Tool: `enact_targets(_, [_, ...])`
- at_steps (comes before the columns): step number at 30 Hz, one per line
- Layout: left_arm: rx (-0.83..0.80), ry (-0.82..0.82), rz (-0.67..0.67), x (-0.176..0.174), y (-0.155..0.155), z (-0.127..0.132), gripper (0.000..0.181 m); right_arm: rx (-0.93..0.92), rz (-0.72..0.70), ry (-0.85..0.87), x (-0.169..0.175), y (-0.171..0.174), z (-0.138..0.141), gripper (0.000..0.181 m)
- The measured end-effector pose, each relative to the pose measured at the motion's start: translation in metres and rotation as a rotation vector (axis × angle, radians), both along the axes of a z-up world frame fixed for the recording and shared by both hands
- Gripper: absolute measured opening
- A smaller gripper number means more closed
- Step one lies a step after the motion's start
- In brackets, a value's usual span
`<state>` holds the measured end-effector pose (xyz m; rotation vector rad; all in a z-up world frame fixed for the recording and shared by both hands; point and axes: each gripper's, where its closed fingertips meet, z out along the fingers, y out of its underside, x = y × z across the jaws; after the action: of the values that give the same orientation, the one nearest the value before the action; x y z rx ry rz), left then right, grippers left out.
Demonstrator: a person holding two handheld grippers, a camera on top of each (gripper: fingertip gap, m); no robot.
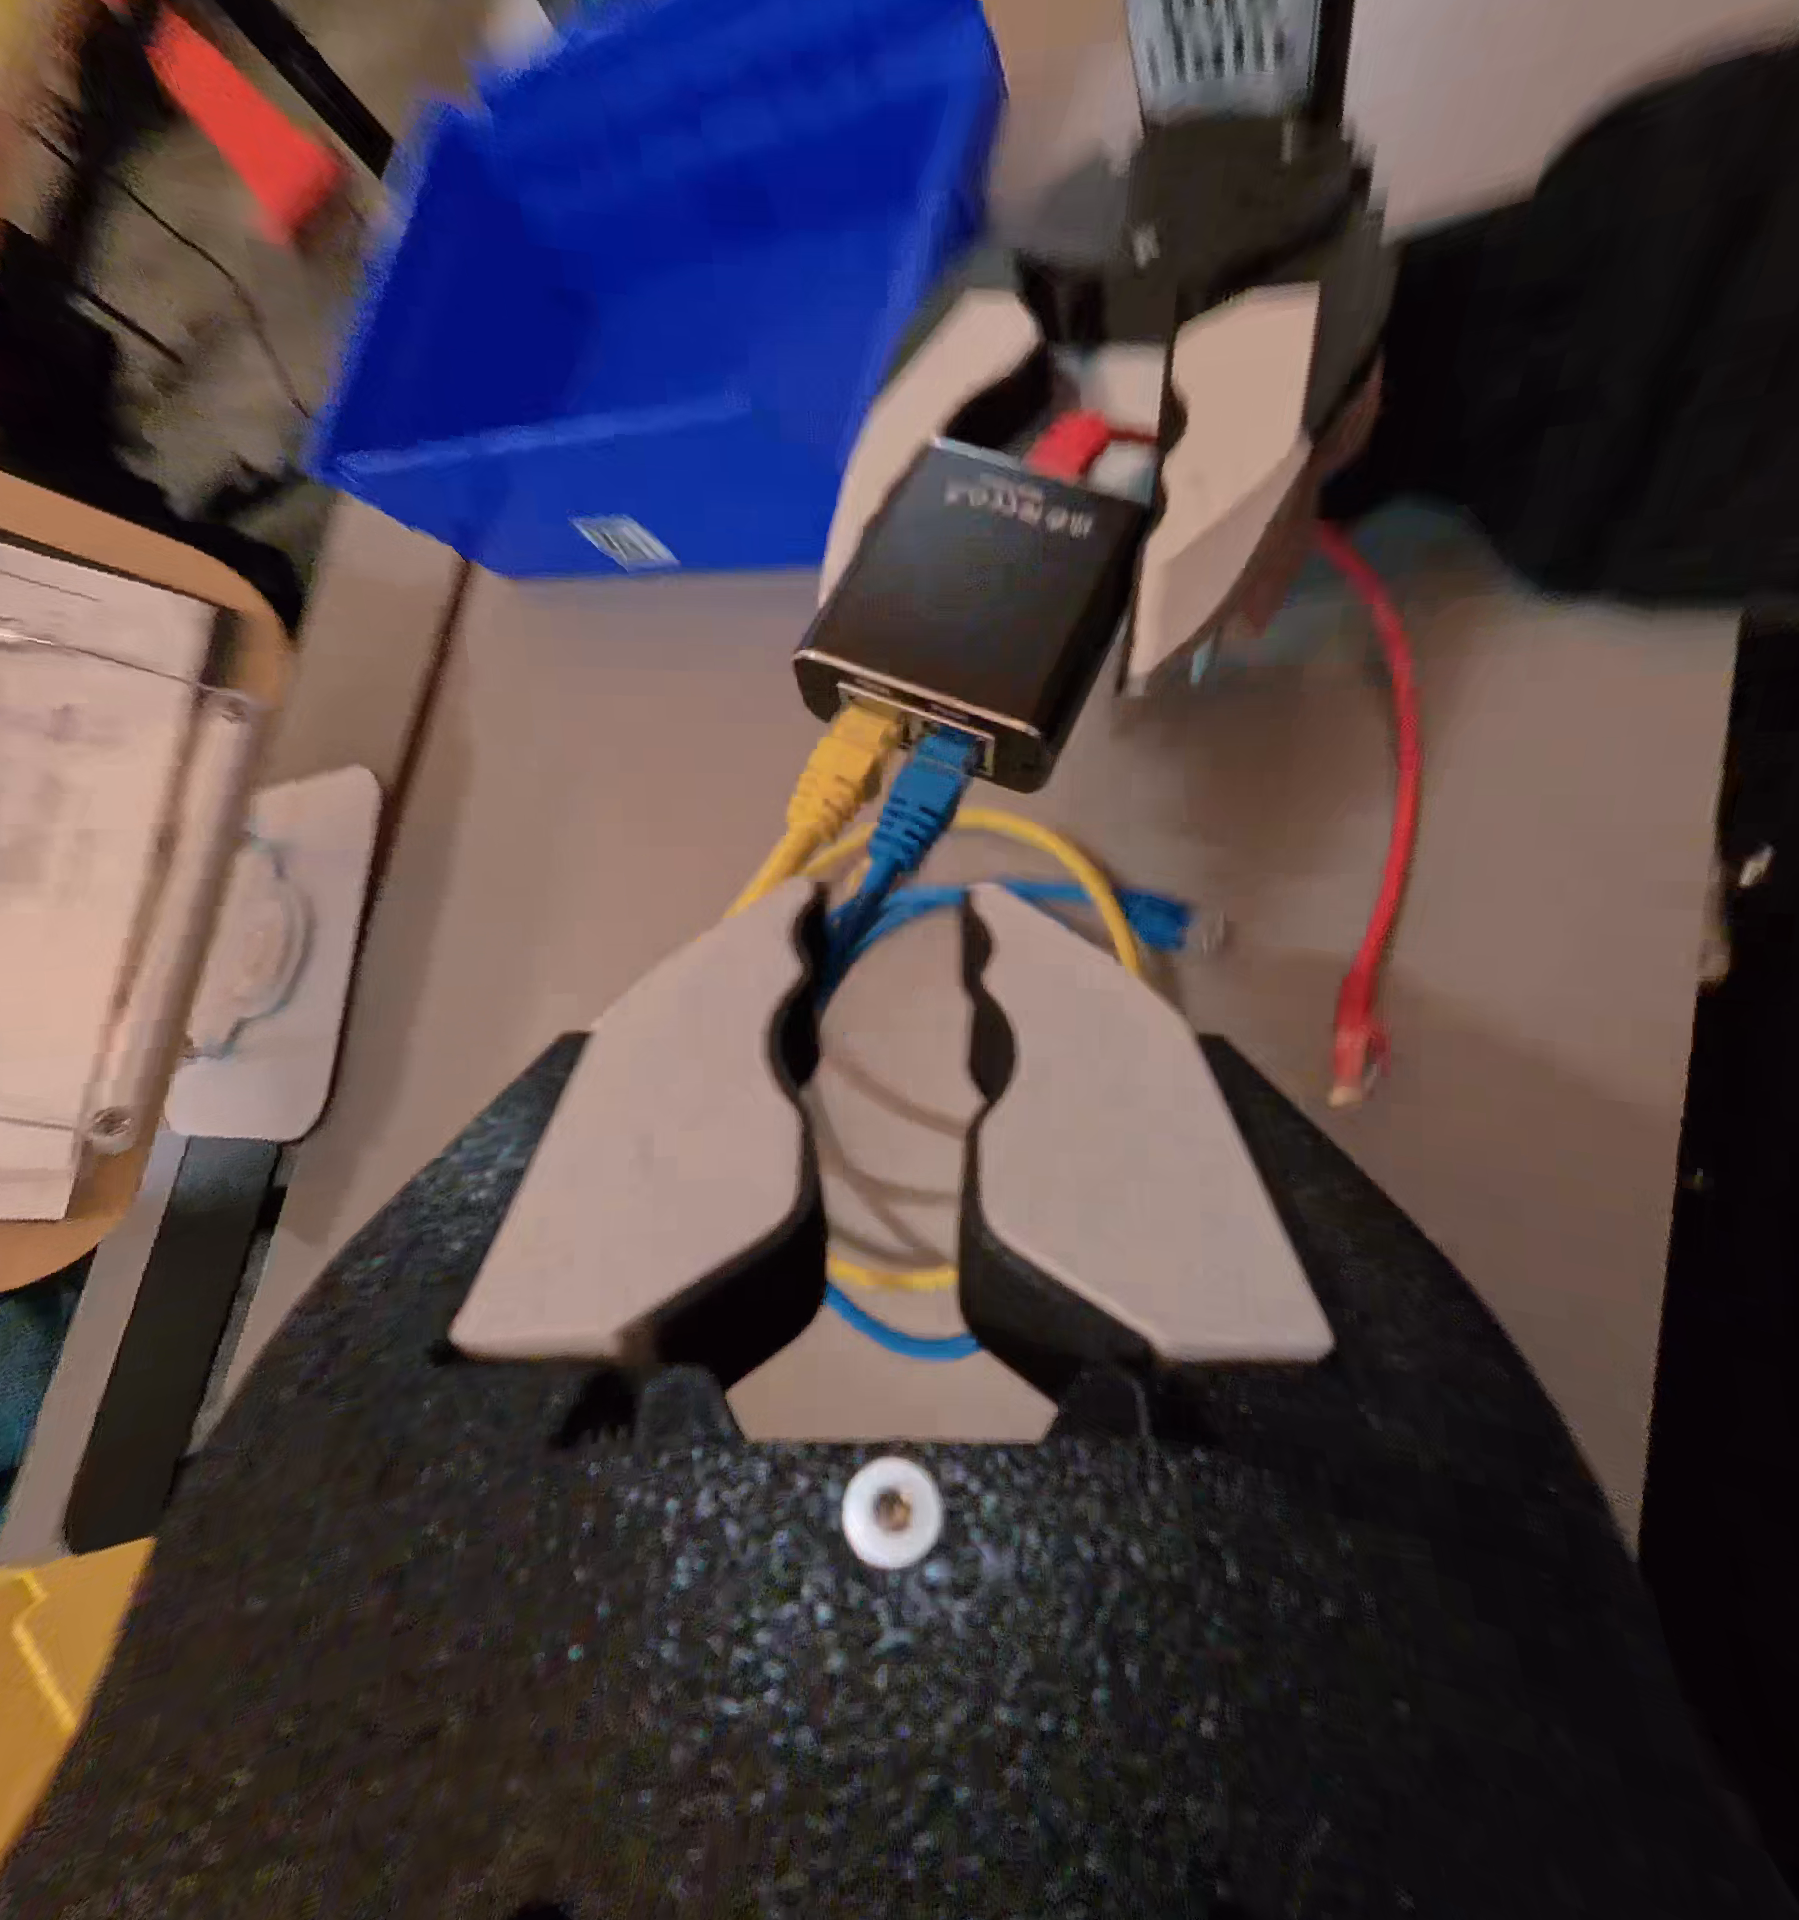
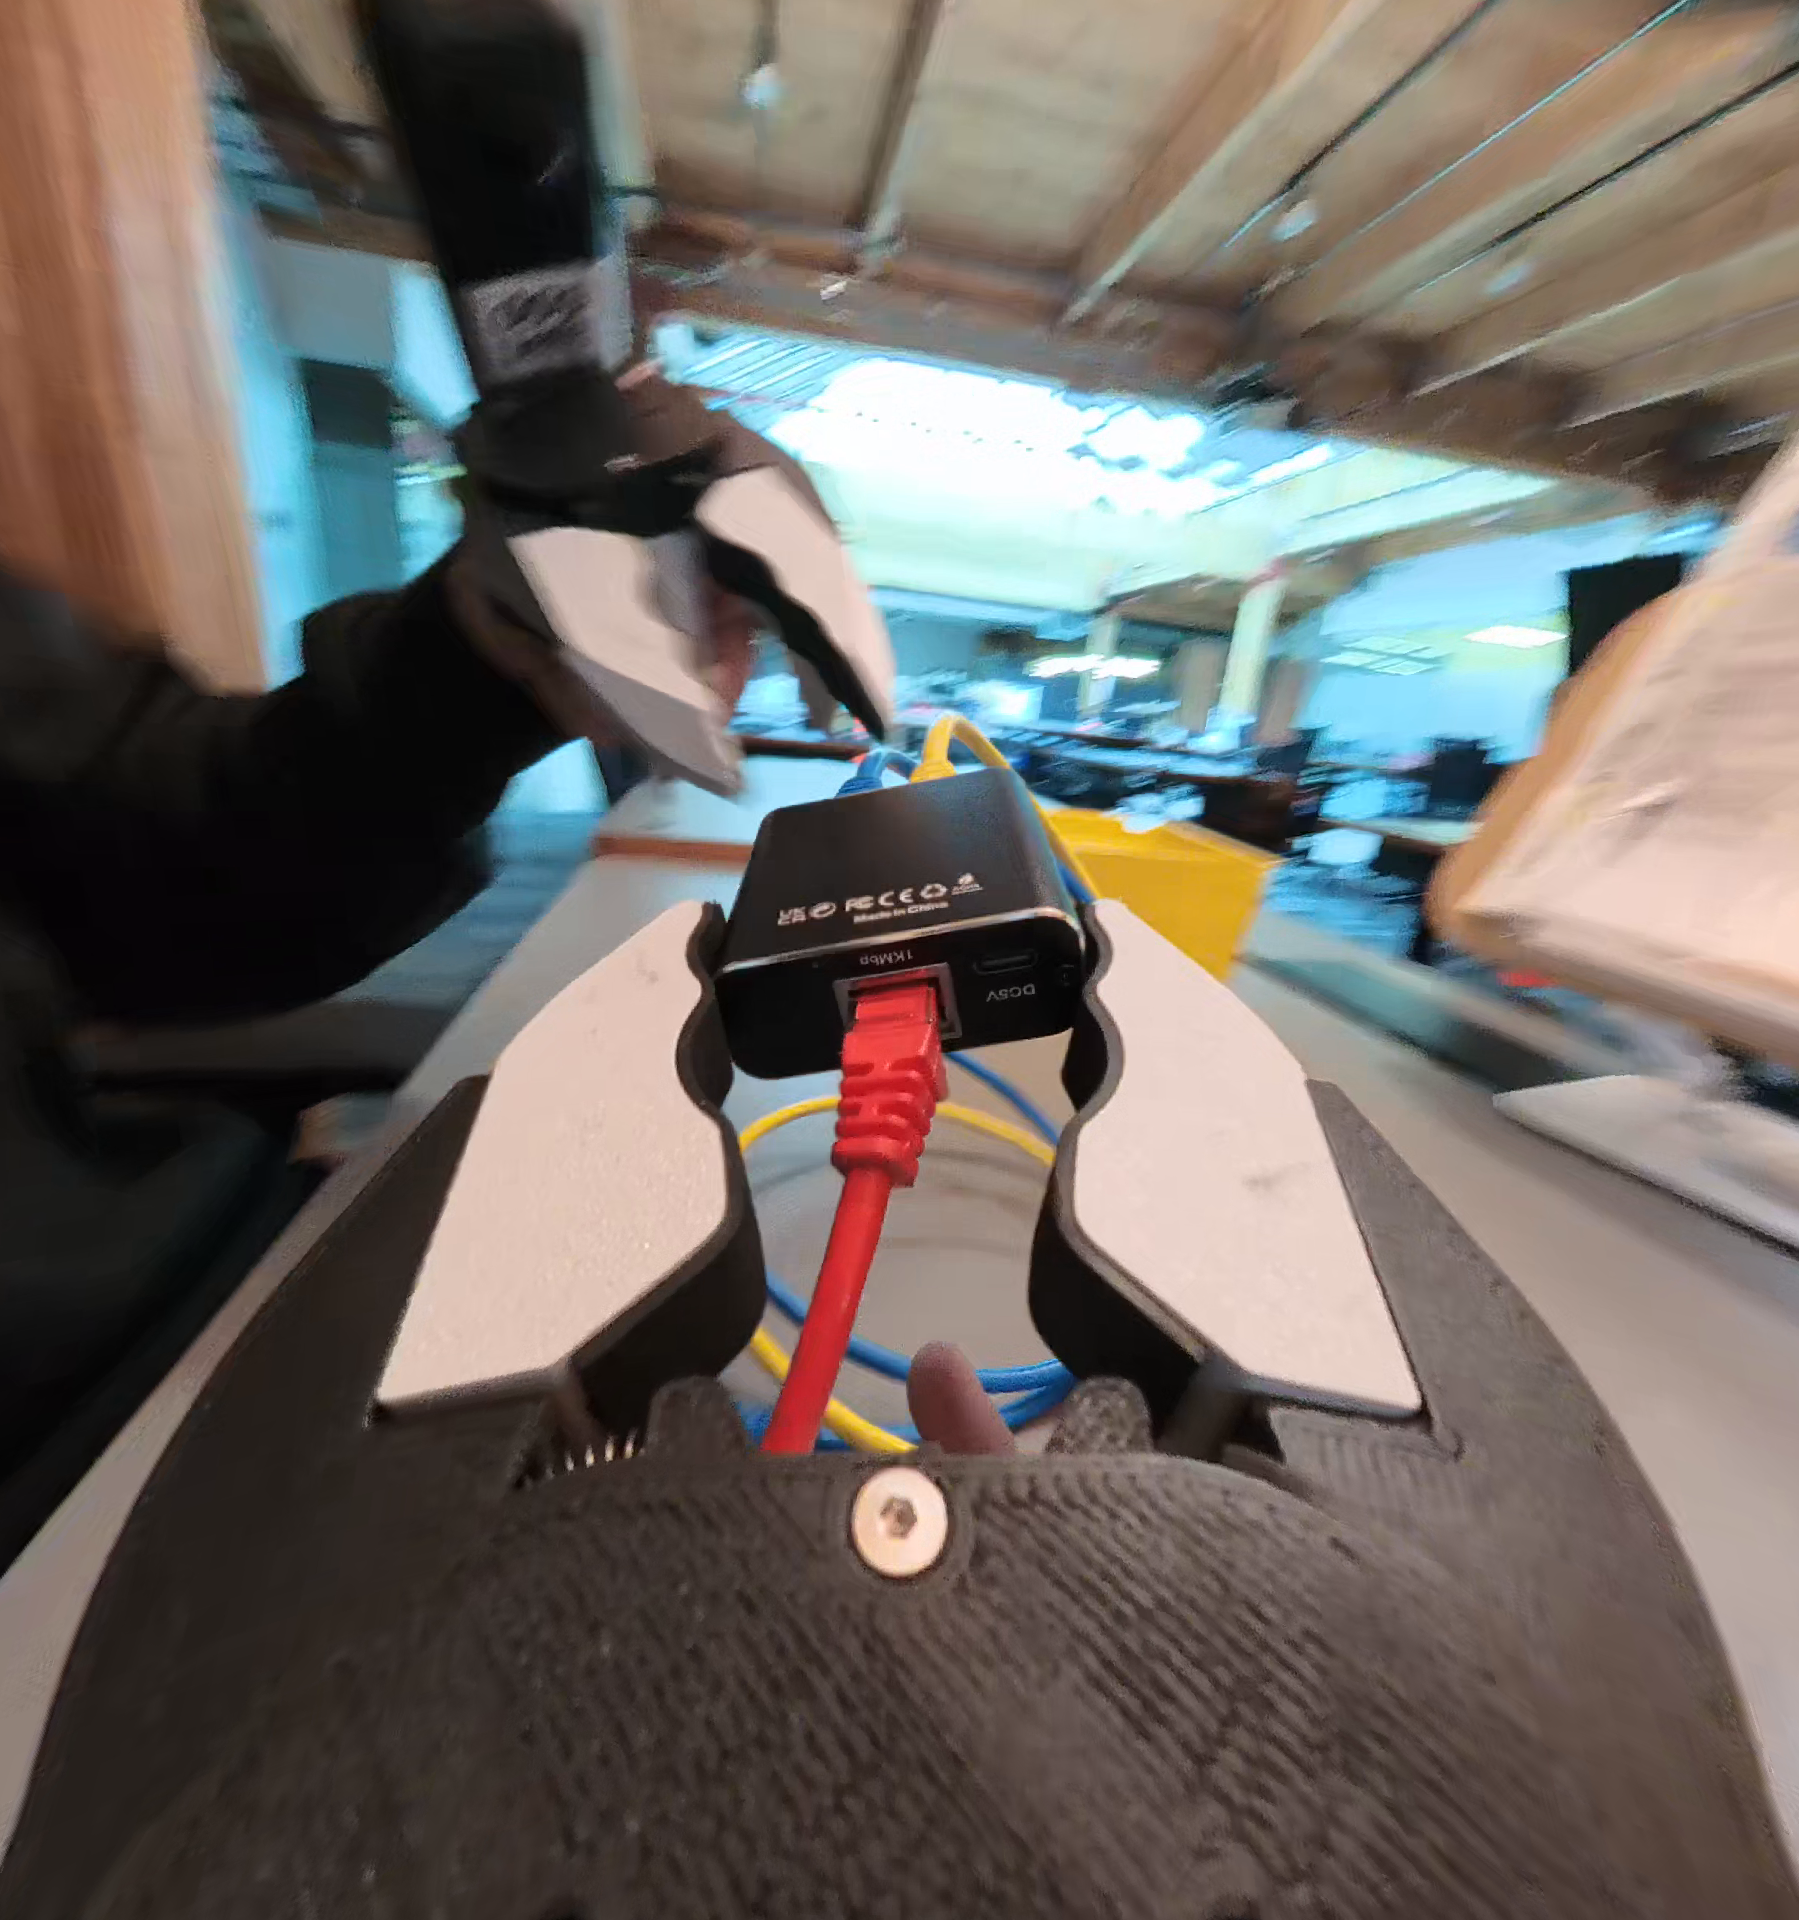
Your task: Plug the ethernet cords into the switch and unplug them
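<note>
Right now the black switch (image 1: 968, 613) is held off the table (image 1: 583, 727), pinched by its sides between the jaws of the right gripper (image 2: 895, 966), which has its red plug (image 2: 890, 1081) end facing back into that claw. The switch's long axis runs from the right gripper toward the left gripper (image 1: 890, 904), so the two ports at its other end face the left one. Seated in those ports are the yellow plug (image 1: 843, 769) on the left and the blue plug (image 1: 921, 800) on the right, side by side.

The left gripper is parted to a narrow gap and holds nothing; the plugs lie just beyond its tips and slightly to the left of its centre line, with the blue cord (image 1: 853, 925) passing close to its left finger. Motion blur makes it hard to say whether cord and finger touch. Since all three plugs appear seated, unplugging is probably next, and the left gripper is nearer both of them. A pull would need to follow the switch's long axis, straight back toward the left gripper.
</note>
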<state>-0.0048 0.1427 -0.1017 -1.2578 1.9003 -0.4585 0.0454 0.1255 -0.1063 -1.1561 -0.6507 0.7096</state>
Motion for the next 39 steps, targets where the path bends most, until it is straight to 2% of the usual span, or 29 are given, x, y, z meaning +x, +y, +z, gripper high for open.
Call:
enact_targets(1, [-0.028, -0.111, 0.02, -0.006, 0.001, 0.015, 0.036, 0.01, -0.035, 0.015, 0.006, 0.002, 0.008, 0.063])
enact_targets(2, [-0.052, -0.238, 0.059, -0.014, 0.006, 0.031, 0.041, 0.032, -0.06, 0.03, 0.01, 0.002, 0.018, 0.063])
enact_targets(4, [-0.107, -0.467, 0.13, -0.041, 0.021, 0.052, 0.043, 0.087, -0.115, 0.033, 0.017, 0.0, 0.04, 0.063])
enact_targets(5, [-0.147, -0.539, 0.16, -0.055, 0.03, 0.052, 0.043, 0.115, -0.13, 0.03, 0.018, -0.001, 0.052, 0.063])
enact_targets(7, [-0.249, -0.576, 0.242, -0.079, 0.052, 0.032, 0.043, 0.183, -0.173, 0.024, 0.025, -0.002, 0.084, 0.062])
enact_targets(9, [-0.337, -0.543, 0.325, -0.096, 0.069, -0.002, 0.046, 0.232, -0.2, 0.027, 0.035, -0.002, 0.122, 0.062])
enact_targets(12, [-0.398, -0.486, 0.387, -0.11, 0.078, -0.044, 0.049, 0.29, -0.294, -0.003, 0.06, -0.002, 0.175, 0.062])
enact_targets(15, [-0.414, -0.463, 0.373, -0.111, 0.073, -0.06, 0.05, 0.313, -0.47, -0.063, 0.101, 0.003, 0.214, 0.062])
enact_targets(19, [-0.365, -0.418, 0.339, -0.105, 0.067, -0.068, 0.053, 0.356, -0.646, -0.048, 0.157, -0.002, 0.244, 0.062])
enact_targets(21, [-0.355, -0.397, 0.328, -0.1, 0.066, -0.072, 0.054, 0.307, -0.708, -0.037, 0.184, 0.003, 0.24, 0.062])
enact_targets(23, [-0.36, -0.387, 0.315, -0.096, 0.064, -0.075, 0.054, 0.234, -0.774, -0.053, 0.211, 0.017, 0.22, 0.063])
enact_targets(29, [-0.371, -0.351, 0.294, -0.09, 0.055, -0.086, 0.053, -0.074, -0.775, 0.064, 0.272, 0.061, 0.117, 0.062])
enact_targets(32, [-0.347, -0.336, 0.276, -0.088, 0.051, -0.088, 0.053, -0.163, -0.791, 0.07, 0.284, 0.071, 0.082, 0.063])
enact_targets(35, [-0.345, -0.323, 0.272, -0.085, 0.05, -0.092, 0.053, -0.185, -0.929, -0.028, 0.298, 0.08, 0.062, 0.063])
enact_targets(39, [-0.37, -0.307, 0.267, -0.081, 0.046, -0.101, 0.052, -0.057, -1.144, -0.187, 0.312, 0.086, 0.071, 0.063])
